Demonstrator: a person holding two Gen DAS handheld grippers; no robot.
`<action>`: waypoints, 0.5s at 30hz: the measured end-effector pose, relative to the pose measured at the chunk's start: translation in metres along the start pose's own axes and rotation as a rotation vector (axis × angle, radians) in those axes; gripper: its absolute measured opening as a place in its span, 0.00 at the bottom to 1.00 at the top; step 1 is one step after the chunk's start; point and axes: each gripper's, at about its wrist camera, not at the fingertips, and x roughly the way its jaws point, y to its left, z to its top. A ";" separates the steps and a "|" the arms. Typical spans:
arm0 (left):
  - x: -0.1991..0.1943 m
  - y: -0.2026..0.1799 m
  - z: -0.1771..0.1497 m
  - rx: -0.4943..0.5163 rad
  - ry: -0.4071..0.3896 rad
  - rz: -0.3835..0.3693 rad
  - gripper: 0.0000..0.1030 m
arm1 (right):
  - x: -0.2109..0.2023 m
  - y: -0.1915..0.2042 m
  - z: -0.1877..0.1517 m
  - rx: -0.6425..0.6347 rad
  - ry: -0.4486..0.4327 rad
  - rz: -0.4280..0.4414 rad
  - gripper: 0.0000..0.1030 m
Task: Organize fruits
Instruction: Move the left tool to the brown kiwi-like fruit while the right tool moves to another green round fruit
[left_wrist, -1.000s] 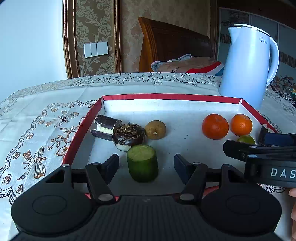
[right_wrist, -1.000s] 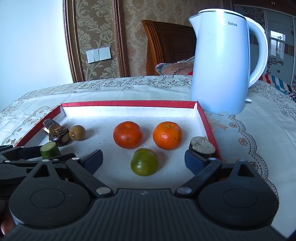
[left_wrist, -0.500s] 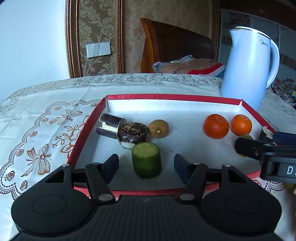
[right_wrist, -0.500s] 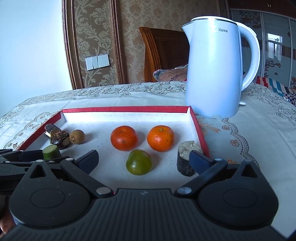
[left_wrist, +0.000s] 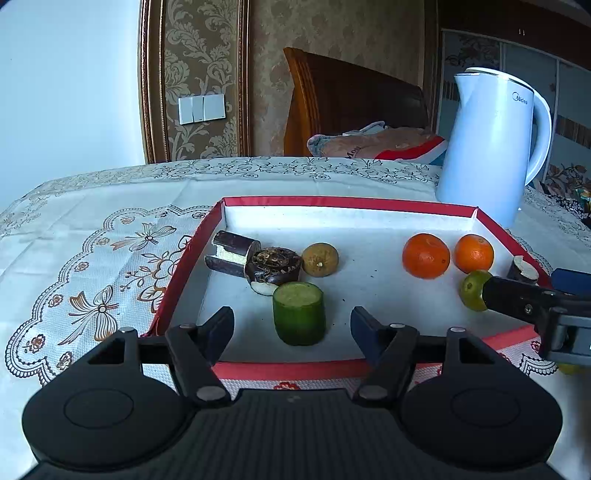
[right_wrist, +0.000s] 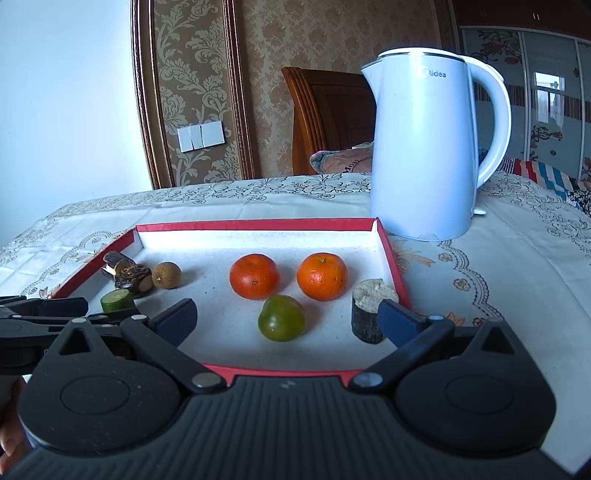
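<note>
Both grippers have backed toward the red tray's (right_wrist: 393, 260) near edge. Left gripper (left_wrist: 291, 326), jaws opening, flanks the free-standing cucumber chunk (left_wrist: 298, 313); right gripper (right_wrist: 287, 319) gapes empty around the green citrus (right_wrist: 282, 317). Lace tablecloth (left_wrist: 92, 266), white kettle (right_wrist: 424, 147), damask wallpaper behind.

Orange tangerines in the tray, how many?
2. Both sit in the red-rimmed tray's right half, side by side: left tangerine, right tangerine. The greenish citrus in front isn't counted. None appears hidden.
</note>
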 end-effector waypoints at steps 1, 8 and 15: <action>-0.004 0.001 -0.001 -0.002 -0.006 -0.007 0.67 | -0.004 -0.001 -0.001 0.004 -0.008 0.002 1.00; -0.032 -0.001 -0.009 0.004 -0.052 -0.060 0.72 | -0.036 -0.020 -0.008 0.075 -0.062 0.012 1.00; -0.045 -0.006 -0.018 0.033 -0.022 -0.156 0.74 | -0.058 -0.041 -0.016 0.151 -0.065 0.015 1.00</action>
